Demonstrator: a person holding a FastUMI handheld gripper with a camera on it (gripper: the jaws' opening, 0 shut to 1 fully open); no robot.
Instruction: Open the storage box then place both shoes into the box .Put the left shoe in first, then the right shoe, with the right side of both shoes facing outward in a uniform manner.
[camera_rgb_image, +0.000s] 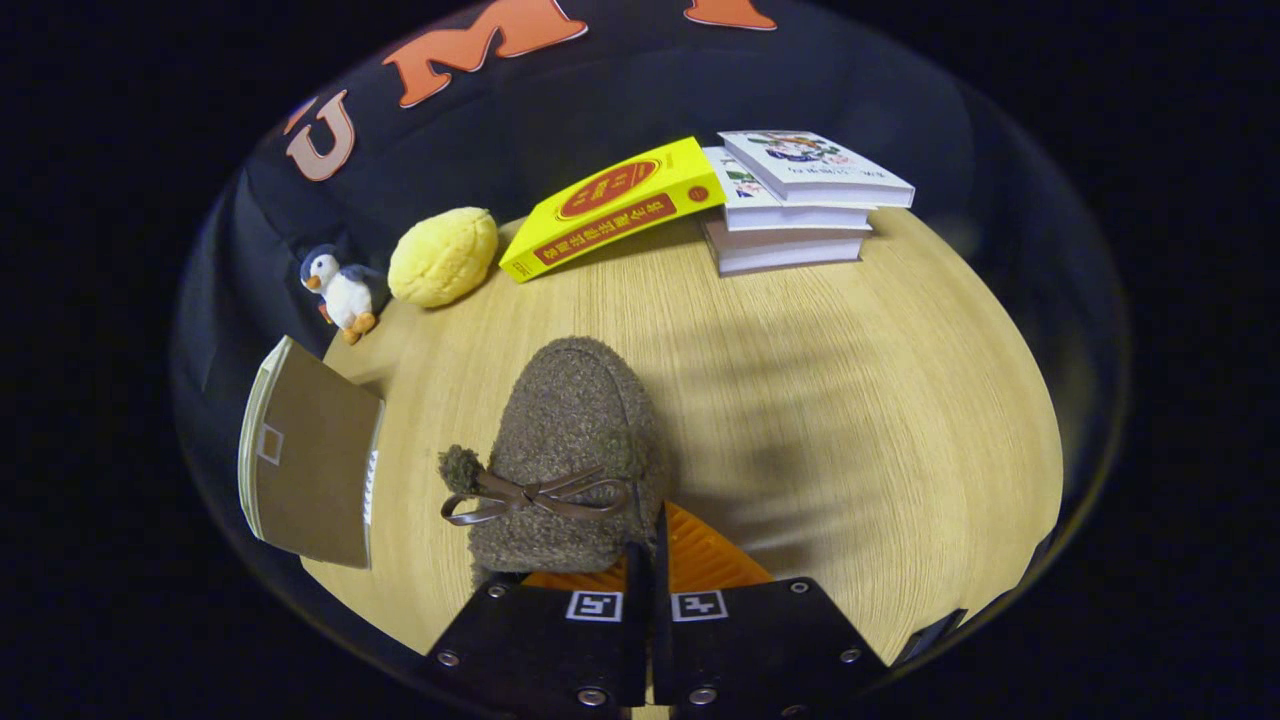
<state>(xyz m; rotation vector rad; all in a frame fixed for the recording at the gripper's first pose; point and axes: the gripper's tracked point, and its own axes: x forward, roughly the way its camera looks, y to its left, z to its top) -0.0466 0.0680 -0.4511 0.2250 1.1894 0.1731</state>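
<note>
A brown fuzzy shoe with a thin bow and a pompom sits between and just ahead of my fingers, toe pointing away from me. My gripper is shut on the rim of the shoe's opening, the two fingers almost touching. The shoe seems to hang a little above the wooden table, with its shadow falling to the right. Left of the shoe stands the storage box, its brown panel turned towards me; I cannot tell whether it is open.
Beyond the shoe a yellow book leans on a stack of white books. A yellow plush ball and a small penguin toy sit at the table's far left, behind the box.
</note>
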